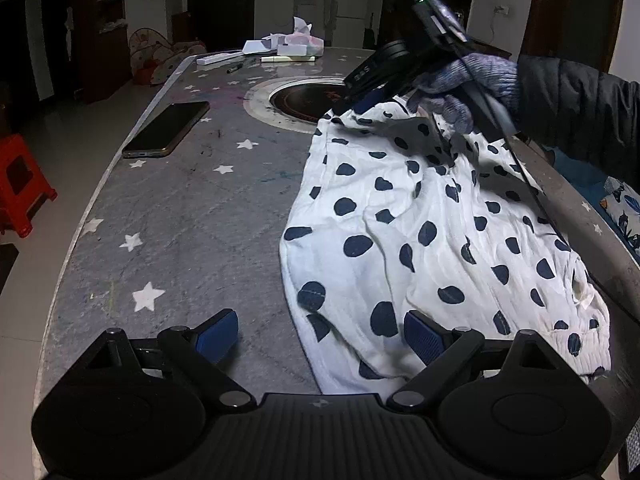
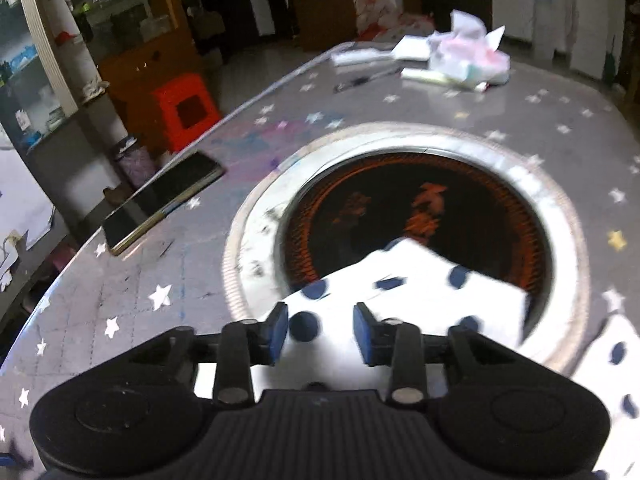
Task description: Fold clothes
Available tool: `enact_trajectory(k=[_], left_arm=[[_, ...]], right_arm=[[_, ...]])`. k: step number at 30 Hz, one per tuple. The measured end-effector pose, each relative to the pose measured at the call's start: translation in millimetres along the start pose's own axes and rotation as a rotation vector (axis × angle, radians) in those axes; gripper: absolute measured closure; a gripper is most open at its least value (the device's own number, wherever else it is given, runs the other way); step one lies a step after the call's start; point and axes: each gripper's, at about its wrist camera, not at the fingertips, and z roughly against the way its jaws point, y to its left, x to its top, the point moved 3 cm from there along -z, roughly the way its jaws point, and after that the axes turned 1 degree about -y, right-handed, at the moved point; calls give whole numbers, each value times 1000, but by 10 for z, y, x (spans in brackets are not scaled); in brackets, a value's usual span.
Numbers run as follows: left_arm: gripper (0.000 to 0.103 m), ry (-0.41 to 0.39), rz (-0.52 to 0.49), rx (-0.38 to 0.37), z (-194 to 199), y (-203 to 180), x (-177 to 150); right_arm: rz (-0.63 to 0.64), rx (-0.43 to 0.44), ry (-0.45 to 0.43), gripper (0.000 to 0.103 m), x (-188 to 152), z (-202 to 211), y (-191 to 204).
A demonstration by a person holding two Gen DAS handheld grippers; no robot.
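Left gripper: jaws spread wide, nothing gripped; one blue pad over bare tabletop, the other over the near hem of the garment. Right gripper: jaws partly apart, blue pads standing clear on either side of a spotted fold, not pressing on it; released. Seen from the left wrist, held by a gloved hand with a dark sleeve, tips down at the garment's far end.

White cloth with dark blue spots, crumpled, spread along the right edge of the table, its far corner lying over the rim of the round recessed burner at the table's middle.

Grey top printed with white stars. Dark phone flat by the left edge. At the far edge, a tissue pack, white papers and a pen. Beyond the left edge, on the floor, a red stool.
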Motion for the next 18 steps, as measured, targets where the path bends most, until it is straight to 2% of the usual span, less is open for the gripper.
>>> enact_trajectory(k=[3,5,7,10,13,15,17,18], left_arm=[[12,11,15,-5,-12,19,-37],[14,19,20,-15,-26,16,-67],[19,25,23,-27,-40,6,-94],[28,18,15,-39,-49,-17,-108],[48,0,5,-48,-38,-43,-119],[72,-10,4,-55,-31,-46,-121],[84,-5,21,-90,-20,-31,-130],[86,-4,21,-97,-5,-31,-141]], right_arm=[[2,-24,39,65,-27,-156,102],[17,-47,36,65,-37,-195,157],[9,-51,36,80,-12,-219,191],[8,-55,31,96,33,-257,241],[32,-60,23,99,74,-288,332],[48,-49,5,99,103,-281,420],[67,-36,-20,99,153,-262,525],[75,-24,-34,99,190,-249,583]])
